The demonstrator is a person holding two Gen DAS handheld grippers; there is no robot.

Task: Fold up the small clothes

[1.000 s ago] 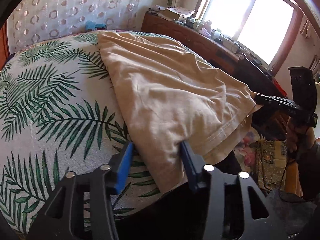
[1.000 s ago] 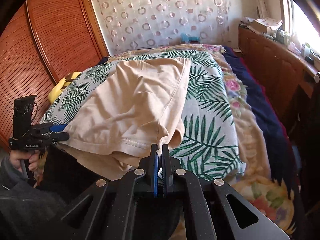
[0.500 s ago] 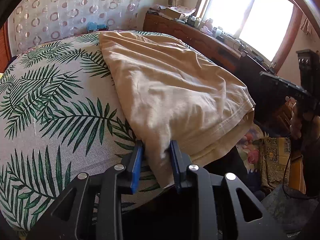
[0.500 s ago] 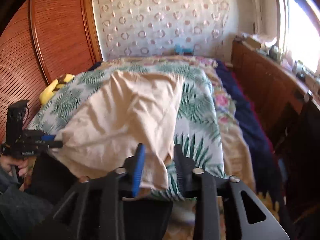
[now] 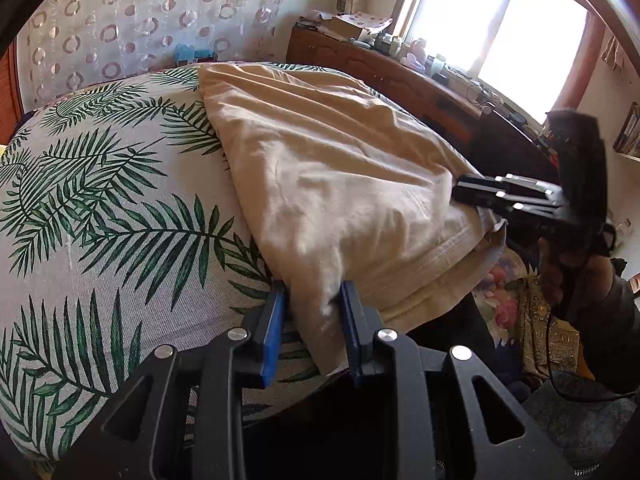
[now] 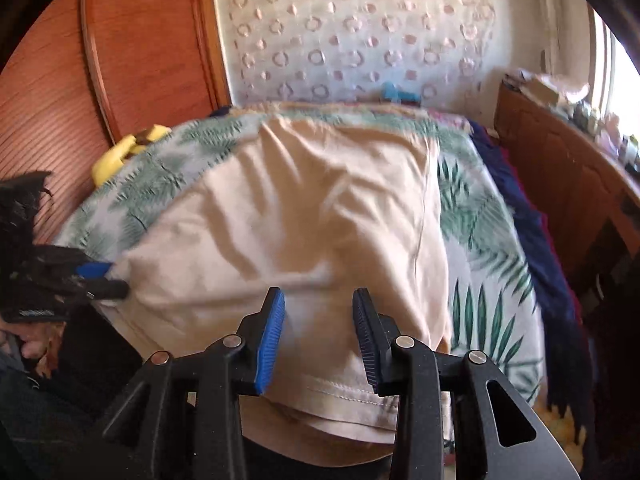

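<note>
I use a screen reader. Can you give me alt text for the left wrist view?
A beige shirt lies on a palm-leaf bedspread, its near corner bunched between the left claw and its blue pads. The right claw reaches its far corner, by a sunny window.

We look from two wrist cameras, each sitting close behind its own gripper and tilted down over the near edge of the bed [image 5: 100,208]. Our left view faces across toward the window [image 5: 492,20] on its right; our right view faces the wooden wardrobe [image 6: 132,52] on its left. Both share the beige garment [image 5: 332,184] and the ring-patterned curtain [image 6: 360,32] beyond, and each catches the other gripper at its side.
</note>
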